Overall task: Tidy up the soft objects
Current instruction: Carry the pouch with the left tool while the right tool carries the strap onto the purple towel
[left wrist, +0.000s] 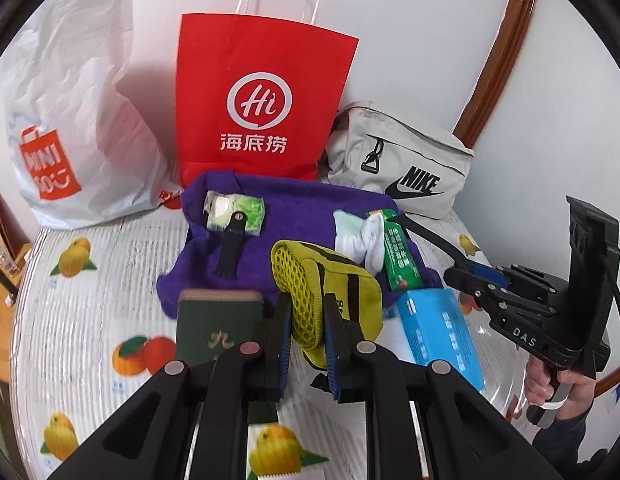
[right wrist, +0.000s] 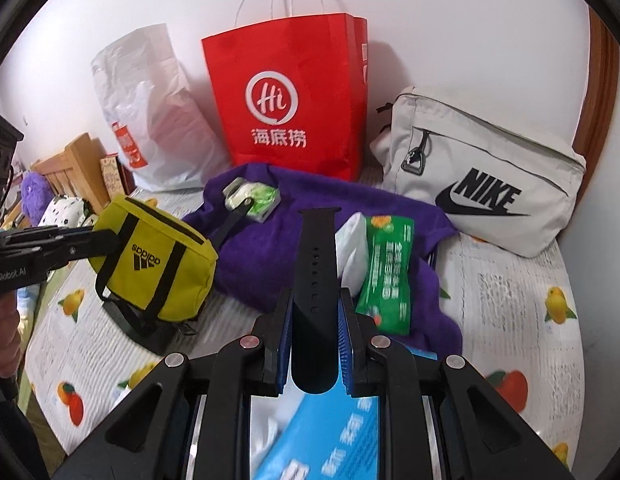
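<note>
My left gripper (left wrist: 305,334) is shut on a yellow Adidas pouch (left wrist: 342,292) and holds it above the table; the pouch also shows in the right wrist view (right wrist: 157,264). My right gripper (right wrist: 314,320) is shut on a black watch strap (right wrist: 316,264), which also shows in the left wrist view (left wrist: 430,236). A purple towel (right wrist: 269,248) lies behind, carrying a second black strap (left wrist: 231,248), a green tissue pack (left wrist: 237,212), white socks (left wrist: 362,236) and a green sachet (right wrist: 386,272).
A red paper bag (left wrist: 261,100), a white plastic bag (left wrist: 77,120) and a grey Nike bag (right wrist: 482,176) stand against the back wall. A blue box (left wrist: 438,332) and a dark green box (left wrist: 213,328) lie on the fruit-print tablecloth (left wrist: 89,312).
</note>
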A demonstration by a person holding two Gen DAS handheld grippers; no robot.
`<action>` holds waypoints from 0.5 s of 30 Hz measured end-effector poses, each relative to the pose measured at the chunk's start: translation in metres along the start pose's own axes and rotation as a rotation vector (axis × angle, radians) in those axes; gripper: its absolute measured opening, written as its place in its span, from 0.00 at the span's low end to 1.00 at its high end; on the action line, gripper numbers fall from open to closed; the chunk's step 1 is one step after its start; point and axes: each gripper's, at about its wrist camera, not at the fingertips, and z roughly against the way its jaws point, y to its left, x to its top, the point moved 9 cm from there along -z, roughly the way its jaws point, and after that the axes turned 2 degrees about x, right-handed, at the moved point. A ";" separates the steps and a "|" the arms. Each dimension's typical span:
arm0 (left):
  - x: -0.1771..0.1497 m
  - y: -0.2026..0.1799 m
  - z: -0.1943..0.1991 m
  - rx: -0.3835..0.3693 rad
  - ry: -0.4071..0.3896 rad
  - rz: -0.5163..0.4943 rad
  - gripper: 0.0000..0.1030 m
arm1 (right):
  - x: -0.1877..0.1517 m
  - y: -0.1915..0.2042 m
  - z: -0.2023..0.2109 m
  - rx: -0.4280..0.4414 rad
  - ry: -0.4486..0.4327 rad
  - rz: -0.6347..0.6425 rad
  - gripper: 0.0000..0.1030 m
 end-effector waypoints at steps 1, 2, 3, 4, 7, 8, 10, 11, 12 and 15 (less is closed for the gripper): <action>0.004 0.001 -0.004 0.002 0.001 -0.004 0.14 | 0.003 -0.001 -0.004 0.000 0.001 -0.002 0.20; 0.006 0.001 -0.007 0.002 0.002 -0.006 0.14 | 0.007 -0.002 -0.008 -0.005 0.001 -0.002 0.20; 0.010 0.002 -0.010 0.000 0.001 -0.007 0.14 | 0.011 -0.006 -0.012 -0.012 0.001 -0.002 0.20; 0.014 0.003 -0.013 -0.001 0.000 -0.006 0.14 | 0.016 -0.009 -0.017 -0.014 0.004 -0.002 0.20; 0.023 0.007 -0.021 0.000 -0.001 0.001 0.14 | 0.027 -0.018 -0.029 -0.007 0.014 0.002 0.20; 0.028 0.010 -0.026 -0.001 0.002 0.010 0.14 | 0.031 -0.021 -0.033 -0.006 0.019 0.000 0.20; 0.032 0.012 -0.033 -0.003 0.007 0.015 0.14 | 0.037 -0.029 -0.044 -0.006 0.033 -0.011 0.20; 0.035 0.014 -0.039 -0.002 0.011 0.016 0.14 | 0.039 -0.033 -0.048 -0.006 0.044 -0.014 0.20; 0.037 0.016 -0.043 -0.001 0.015 0.019 0.14 | 0.040 -0.037 -0.054 -0.012 0.054 -0.019 0.20; 0.044 0.020 -0.057 -0.001 0.025 0.026 0.14 | 0.039 -0.044 -0.070 -0.007 0.084 -0.027 0.20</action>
